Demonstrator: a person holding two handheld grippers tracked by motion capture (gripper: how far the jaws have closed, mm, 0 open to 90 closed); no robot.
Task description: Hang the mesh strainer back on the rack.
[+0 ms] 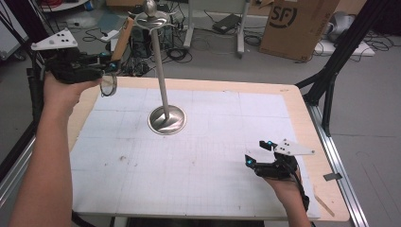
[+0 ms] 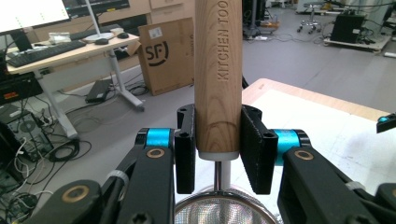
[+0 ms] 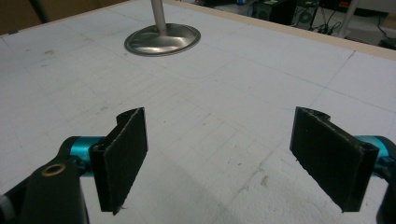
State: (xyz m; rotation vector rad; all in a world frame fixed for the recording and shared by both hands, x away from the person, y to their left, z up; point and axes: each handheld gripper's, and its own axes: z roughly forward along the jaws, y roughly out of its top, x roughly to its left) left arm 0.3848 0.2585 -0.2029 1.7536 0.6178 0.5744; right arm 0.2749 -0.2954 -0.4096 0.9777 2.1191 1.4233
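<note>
A small mesh strainer [image 1: 108, 85] with a wooden handle [image 1: 124, 38] is held up over the table's far left corner. My left gripper [image 1: 112, 64] is shut on the handle. In the left gripper view the pads [image 2: 254, 149] press both sides of the handle [image 2: 218, 70] just above the strainer's rim [image 2: 219, 210]. The handle's tip rises beside the top [image 1: 150, 16] of a tall steel stand whose round base [image 1: 167, 119] rests mid-table. My right gripper [image 1: 257, 152] sits low at the front right, open [image 3: 233, 158] with nothing between its pads, and faces the stand's base [image 3: 162, 39].
A white gridded mat [image 1: 213, 156] covers the wooden table [image 1: 293, 101]. Black frame legs [image 1: 331, 80] stand off the right edge. Beyond the far edge lie a cardboard box [image 1: 298, 26], cables, and a desk [image 2: 60, 49] with a keyboard.
</note>
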